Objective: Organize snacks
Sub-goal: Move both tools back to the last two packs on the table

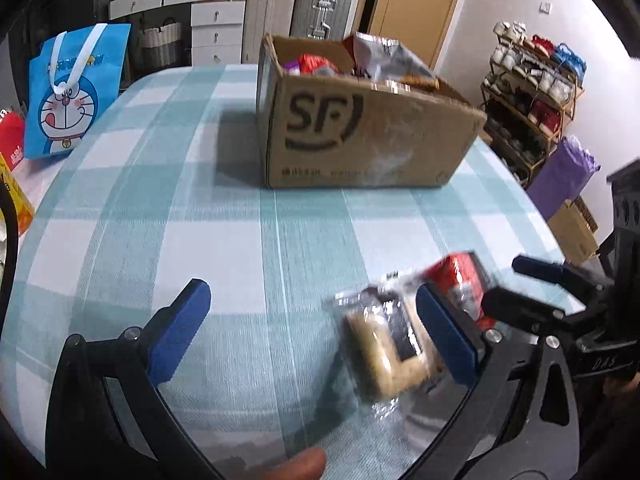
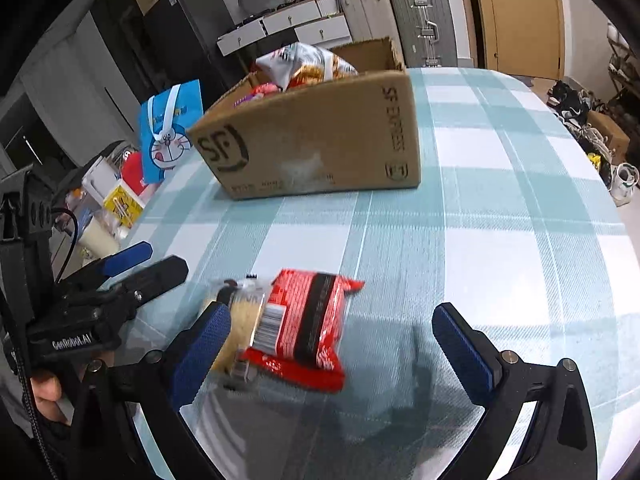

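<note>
Snack packets, a red one (image 2: pixel 310 324) and a clear biscuit one (image 1: pixel 386 348), lie on the checked table (image 1: pixel 240 240) between both grippers' wide-apart jaws, awaiting pickup toward the cardboard box (image 1: pixel 360 136) beyond.

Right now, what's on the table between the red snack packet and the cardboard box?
Nothing: in the right wrist view, only bare checked cloth lies between the packet and the box.

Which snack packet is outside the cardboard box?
The red-and-clear packet lying on the checked tablecloth near both open grippers; the others sit inside the SF box.
</note>
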